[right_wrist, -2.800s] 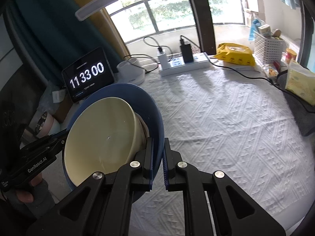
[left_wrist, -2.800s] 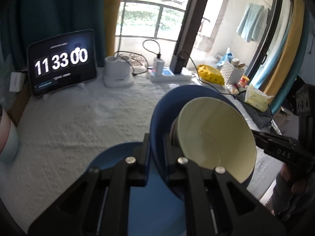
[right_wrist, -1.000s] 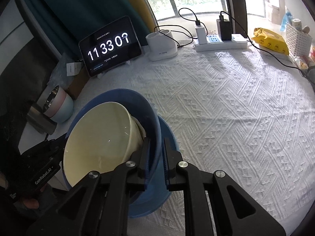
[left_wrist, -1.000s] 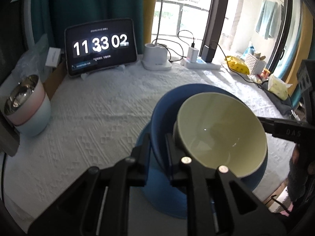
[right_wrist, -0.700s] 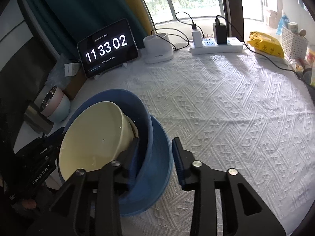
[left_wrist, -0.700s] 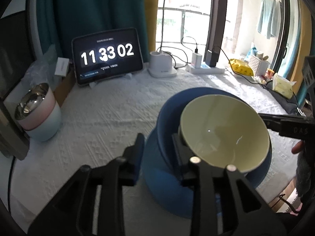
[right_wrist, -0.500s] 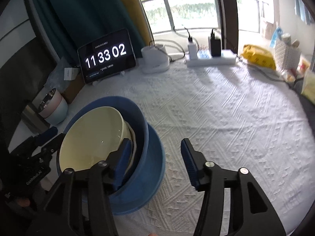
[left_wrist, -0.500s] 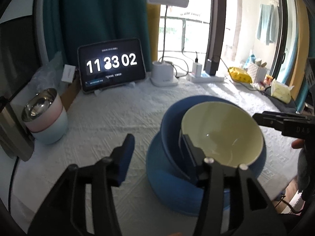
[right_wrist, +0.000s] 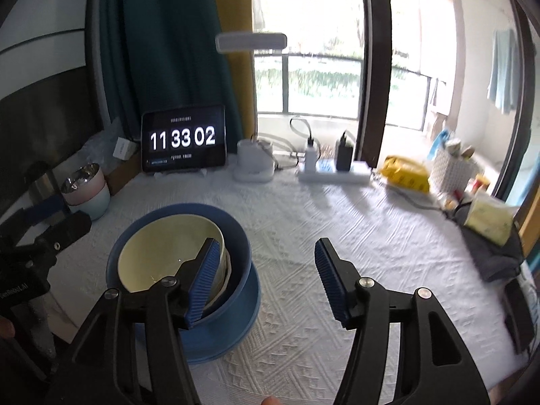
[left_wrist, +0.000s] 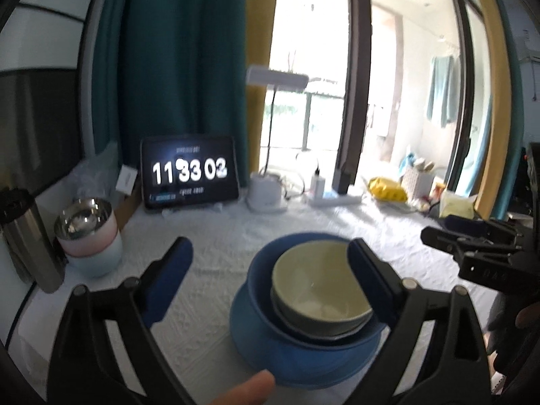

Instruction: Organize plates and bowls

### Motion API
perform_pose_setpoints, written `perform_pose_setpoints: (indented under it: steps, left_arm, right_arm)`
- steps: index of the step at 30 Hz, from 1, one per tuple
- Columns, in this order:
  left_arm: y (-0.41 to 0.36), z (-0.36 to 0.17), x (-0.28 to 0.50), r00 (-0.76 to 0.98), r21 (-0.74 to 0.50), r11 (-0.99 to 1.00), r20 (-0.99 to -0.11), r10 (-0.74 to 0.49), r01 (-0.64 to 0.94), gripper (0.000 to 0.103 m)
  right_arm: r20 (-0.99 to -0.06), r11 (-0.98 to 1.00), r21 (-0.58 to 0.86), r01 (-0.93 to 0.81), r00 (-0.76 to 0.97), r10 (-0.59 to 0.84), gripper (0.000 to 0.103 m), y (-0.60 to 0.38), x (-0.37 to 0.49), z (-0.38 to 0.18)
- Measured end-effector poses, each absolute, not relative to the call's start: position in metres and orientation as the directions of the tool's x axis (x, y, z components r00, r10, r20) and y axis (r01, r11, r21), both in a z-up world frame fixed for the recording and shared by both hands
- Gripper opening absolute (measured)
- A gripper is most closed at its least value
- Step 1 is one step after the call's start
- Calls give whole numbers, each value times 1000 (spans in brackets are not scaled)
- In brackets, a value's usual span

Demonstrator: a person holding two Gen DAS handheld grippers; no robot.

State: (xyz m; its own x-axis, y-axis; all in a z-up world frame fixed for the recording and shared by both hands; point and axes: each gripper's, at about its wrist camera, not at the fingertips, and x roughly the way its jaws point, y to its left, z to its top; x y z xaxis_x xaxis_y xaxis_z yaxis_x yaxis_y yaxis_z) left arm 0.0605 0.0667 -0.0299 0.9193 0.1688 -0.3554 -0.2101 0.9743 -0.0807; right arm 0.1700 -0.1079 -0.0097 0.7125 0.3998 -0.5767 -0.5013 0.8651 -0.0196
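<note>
The left gripper (left_wrist: 270, 263) and right gripper (right_wrist: 266, 270) have just been opened, nothing pinched. The cream bowl (left_wrist: 317, 283), nested in the blue bowl (right_wrist: 236, 236) on the blue plate (left_wrist: 303, 364), is released at 12 o'clock. Stacked pastel bowls (left_wrist: 89, 236) at 10 o'clock probably remain.

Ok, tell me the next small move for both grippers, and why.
Probably back both away from the stack. The cream bowl sits nested in the blue bowl on the blue plate. The left gripper and right gripper have just been opening; neither presses on anything.
</note>
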Motion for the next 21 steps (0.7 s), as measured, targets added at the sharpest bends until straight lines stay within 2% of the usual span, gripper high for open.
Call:
perform_pose_setpoints:
  steps: [10,14,19,21]
  left_arm:
    - [52,6,25,968,-98,974,-164,188,-206,94]
    - [49,20,15,979,-124,976,-120,167,-181,94]
    - [35,37,9,978,-66,980,-99,181,-188,94]
    - [32,41,11,981,-60,983,-102,165,-172,95]
  right_arm:
    - [-375,907,-47,-417,849,371,62,-137,126,33]
    - [-310,916,-42,-399,877,367,62,-148,111,48]
    - [-281,922,-51,-384,891,356,62,-153,98,59]
    - [-268,923,-53,-382,895,355,67,-154,93,64]
